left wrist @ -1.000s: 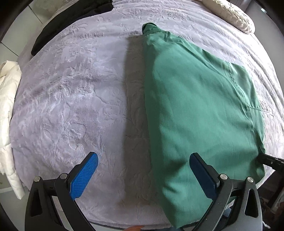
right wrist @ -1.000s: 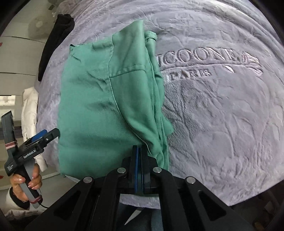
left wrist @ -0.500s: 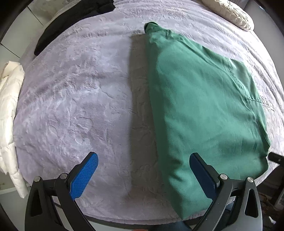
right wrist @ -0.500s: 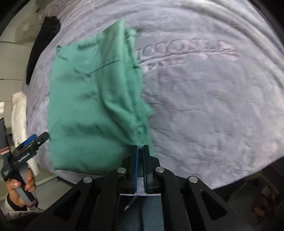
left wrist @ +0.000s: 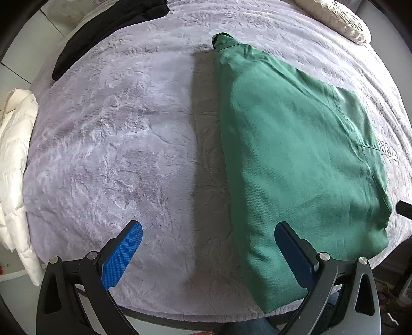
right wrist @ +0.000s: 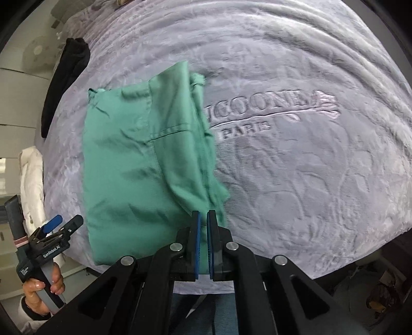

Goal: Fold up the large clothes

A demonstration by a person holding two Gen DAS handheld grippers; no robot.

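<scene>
- The green garment [right wrist: 144, 165] lies folded on the grey blanket [right wrist: 296, 167] that covers the bed, with its near edge at the blanket's near edge.
- The right gripper [right wrist: 203, 219] hangs over the garment's near right corner; its blue fingers [right wrist: 196, 242] are nearly pressed together, with only a thin slit between them. Whether cloth is caught there cannot be told.
- The left gripper [left wrist: 208, 247] points down over the blanket with its fingers [left wrist: 123, 255] spread wide and nothing between them; the right-side finger sits above the garment's left edge.
- A hand [right wrist: 42, 288] grips the left gripper's handle, left of the garment.
- Embossed lettering [right wrist: 265, 108] sits on the blanket right of the garment.
- Black clothing [left wrist: 108, 33] lies beyond the garment to its left, a white jacket [left wrist: 15, 165] hangs off the blanket's left edge, and a cream pillow [left wrist: 337, 18] rests far beyond the garment.
</scene>
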